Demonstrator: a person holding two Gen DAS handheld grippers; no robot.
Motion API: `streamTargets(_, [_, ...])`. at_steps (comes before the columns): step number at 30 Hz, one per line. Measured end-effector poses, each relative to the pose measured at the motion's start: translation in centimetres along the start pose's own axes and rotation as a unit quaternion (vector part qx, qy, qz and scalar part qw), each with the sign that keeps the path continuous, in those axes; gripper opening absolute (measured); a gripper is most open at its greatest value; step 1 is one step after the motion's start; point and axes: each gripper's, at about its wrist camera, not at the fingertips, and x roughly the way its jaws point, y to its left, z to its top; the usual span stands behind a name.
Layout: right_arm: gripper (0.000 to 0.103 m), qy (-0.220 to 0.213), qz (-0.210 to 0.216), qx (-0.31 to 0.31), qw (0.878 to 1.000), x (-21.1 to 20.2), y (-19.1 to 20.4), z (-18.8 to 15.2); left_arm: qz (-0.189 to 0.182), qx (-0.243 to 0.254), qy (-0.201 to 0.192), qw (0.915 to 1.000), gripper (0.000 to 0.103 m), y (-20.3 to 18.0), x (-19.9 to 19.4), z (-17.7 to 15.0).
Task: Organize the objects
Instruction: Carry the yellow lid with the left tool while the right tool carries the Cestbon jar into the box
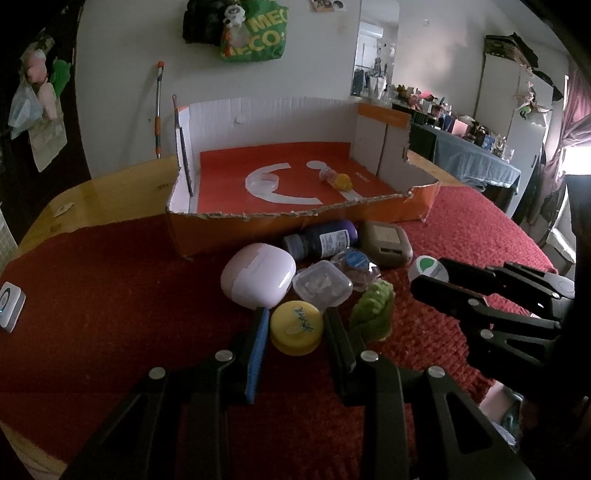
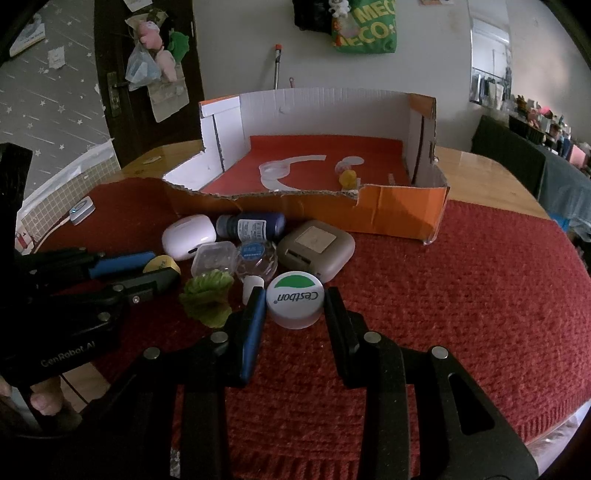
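Item: yellow tin (image 1: pixel 295 326), lying flat on the red-covered desk (image 1: pixel 110 295), sitting between the left gripper's (image 1: pixel 295 325) parted jaws, not yet pinched. White jar (image 2: pixel 294 298) is likewise sitting between the right gripper's (image 2: pixel 295 302) parted jaws. Cardboard box (image 1: pixel 295 225) is waiting straight ahead, behind the clutter.

You're working in a lived-in home room: a wooden table (image 1: pixel 110 192) under a red knitted cloth (image 2: pixel 461 288), soft toys (image 2: pixel 159 55) hanging on a dark door (image 2: pixel 110 110), a green shopping bag (image 1: pixel 255 33) on the wall, and a cluttered side table (image 1: pixel 476 155) (blue cloth, knick-knacks) behind
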Motion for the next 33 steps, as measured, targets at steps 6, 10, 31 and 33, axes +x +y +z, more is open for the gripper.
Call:
streamTargets(6, [0.031,-0.026,0.003,-0.004,1.000,-1.3,-0.3,2.0,0.007,0.012,-0.027,0.9995,0.032,0.1,-0.9,1.8])
streamTargets(10, [0.031,-0.041,0.004,-0.009,0.999,-1.7,-0.6,3.4,0.012,0.016,-0.044,0.9988,0.032,0.3,-1.0,3.6])
streamTargets(31, [0.031,-0.005,0.042,-0.013,0.999,1.5,-2.6,9.2,-0.007,0.010,-0.017,0.9998,0.031,1.8,2.3,9.4])
streamTargets(33, [0.031,0.008,0.045,-0.010,0.999,2.3,-2.9,9.5,-0.010,0.012,-0.004,0.9999,0.032,1.9,3.0,9.8])
